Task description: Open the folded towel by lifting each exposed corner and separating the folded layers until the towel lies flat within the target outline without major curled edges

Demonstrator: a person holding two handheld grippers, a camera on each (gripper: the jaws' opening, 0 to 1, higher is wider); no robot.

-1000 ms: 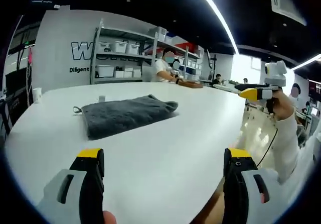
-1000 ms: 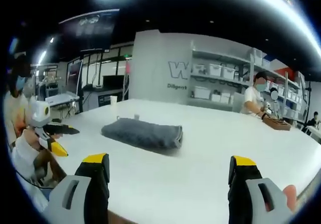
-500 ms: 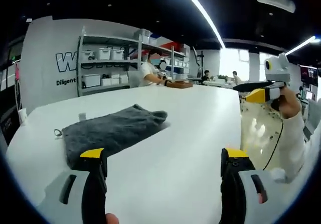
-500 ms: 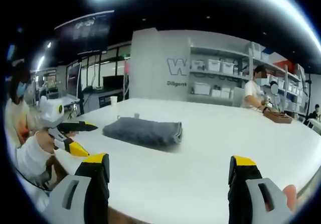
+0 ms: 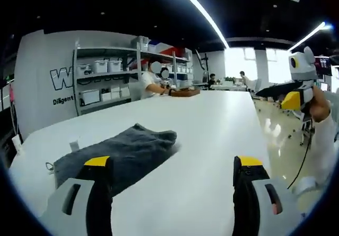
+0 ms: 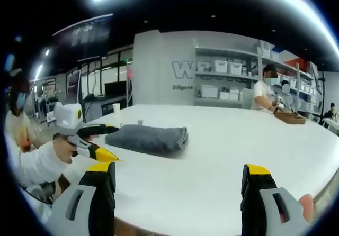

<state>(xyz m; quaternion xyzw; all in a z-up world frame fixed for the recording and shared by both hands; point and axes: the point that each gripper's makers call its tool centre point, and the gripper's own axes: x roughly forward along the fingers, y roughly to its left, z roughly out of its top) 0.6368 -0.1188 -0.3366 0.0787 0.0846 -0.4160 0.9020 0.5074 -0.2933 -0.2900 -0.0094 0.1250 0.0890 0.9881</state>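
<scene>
Left gripper view: the left tool [image 5: 168, 180] rises from the bottom edge, its two yellow-tipped jaws spread wide apart with nothing between them, above the white counter [image 5: 212, 141]. Just beyond the left jaw lies the grey towel [image 5: 119, 151], folded, flat on the counter, a small loop at its near left corner. At the right edge the right tool [image 5: 283, 90] is held in a hand [image 5: 318, 96] beside the counter, its black and yellow jaws apart and pointing left. Farther back, a wooden tray [image 5: 183, 92] sits at the counter's far edge in front of a seated person [image 5: 151, 82], before shelving [image 5: 106, 77] with white bins.

Right gripper view: the right tool [image 6: 179, 183] stands in the foreground, jaws wide apart and empty. At the left, the left tool [image 6: 108, 143] is held in a hand [image 6: 63, 146] near the counter [image 6: 238, 141] edge, jaws apart, close to the near end of the folded towel [image 6: 153, 138]. A paper cup [image 6: 116, 108] stands at the far left edge; the wooden tray [image 6: 290, 117] lies far right.
</scene>
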